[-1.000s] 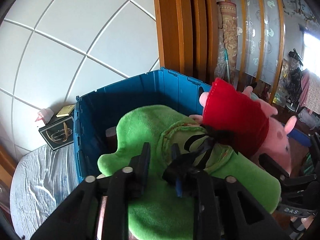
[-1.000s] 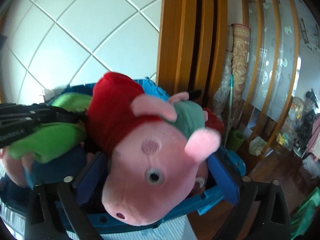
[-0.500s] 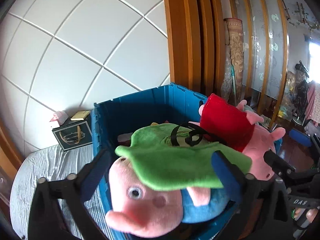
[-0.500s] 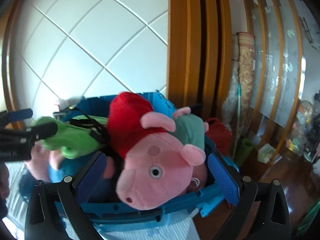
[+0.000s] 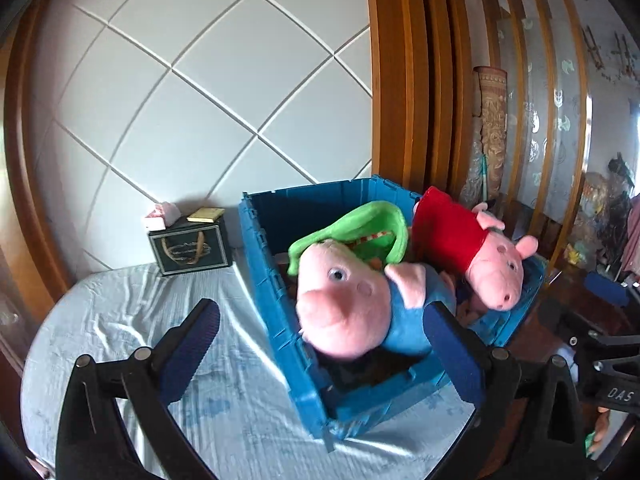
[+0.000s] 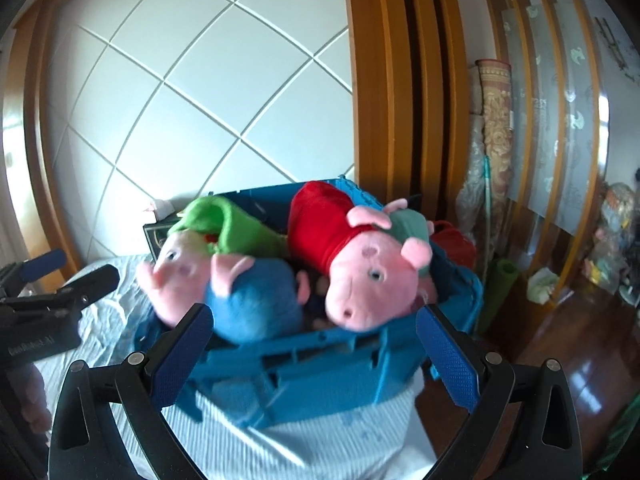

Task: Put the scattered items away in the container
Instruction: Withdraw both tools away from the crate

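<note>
Left wrist view shows the left gripper (image 5: 320,344) angled downward over the bed (image 5: 120,320), its blue-padded fingers (image 5: 192,344) spread wide with nothing pressed between them; its jaws have just been opening. Past its fingertips, at 12 o'clock, sits the blue container (image 5: 280,280) on the bed. Inside it, the pig plush in blue (image 5: 344,312) lolls over the near rim with the green plush (image 5: 352,228) draped behind its head, and the pig plush in red (image 5: 472,256) lies at 2 o'clock toward the far right corner. A dark gift box (image 5: 190,248) stands on the bed at 10 o'clock, just beside the container, against the white panelled wall (image 5: 200,100).

Right wrist view shows the right gripper (image 6: 316,360) likewise tilted down, fingers (image 6: 448,360) wide and holding nothing, the container's near wall (image 6: 300,364) straight ahead. At 9 o'clock the left gripper shows from the side, clear of the plush toys
</note>
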Demonstrator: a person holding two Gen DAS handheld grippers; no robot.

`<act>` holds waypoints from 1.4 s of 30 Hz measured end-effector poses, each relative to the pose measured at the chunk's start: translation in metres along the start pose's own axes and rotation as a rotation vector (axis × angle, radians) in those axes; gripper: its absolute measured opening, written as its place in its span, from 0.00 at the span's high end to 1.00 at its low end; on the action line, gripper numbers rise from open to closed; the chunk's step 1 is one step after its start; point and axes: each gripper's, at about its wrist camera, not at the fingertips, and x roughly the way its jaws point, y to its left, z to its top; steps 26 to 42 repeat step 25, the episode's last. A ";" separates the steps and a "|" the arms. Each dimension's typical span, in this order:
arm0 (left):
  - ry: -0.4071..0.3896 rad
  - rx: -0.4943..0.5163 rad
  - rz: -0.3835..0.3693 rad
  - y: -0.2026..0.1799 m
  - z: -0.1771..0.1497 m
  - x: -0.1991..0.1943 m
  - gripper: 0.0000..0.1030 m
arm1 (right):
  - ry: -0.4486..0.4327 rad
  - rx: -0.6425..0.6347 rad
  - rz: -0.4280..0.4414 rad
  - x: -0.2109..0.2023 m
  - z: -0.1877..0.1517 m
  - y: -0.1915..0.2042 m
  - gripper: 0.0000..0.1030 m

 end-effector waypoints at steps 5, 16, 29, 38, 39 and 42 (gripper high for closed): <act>-0.025 0.021 -0.025 0.000 -0.012 -0.029 0.00 | 0.017 -0.002 -0.029 -0.020 -0.012 0.011 0.00; 0.007 -0.016 -0.062 0.004 -0.018 -0.049 0.00 | 0.022 0.006 -0.049 -0.042 -0.020 0.010 0.00; 0.016 -0.026 -0.040 0.011 -0.024 -0.051 0.00 | 0.028 0.011 -0.014 -0.041 -0.020 0.016 0.00; 0.016 -0.026 -0.040 0.011 -0.024 -0.051 0.00 | 0.028 0.011 -0.014 -0.041 -0.020 0.016 0.00; 0.016 -0.026 -0.040 0.011 -0.024 -0.051 0.00 | 0.028 0.011 -0.014 -0.041 -0.020 0.016 0.00; 0.016 -0.026 -0.040 0.011 -0.024 -0.051 0.00 | 0.028 0.011 -0.014 -0.041 -0.020 0.016 0.00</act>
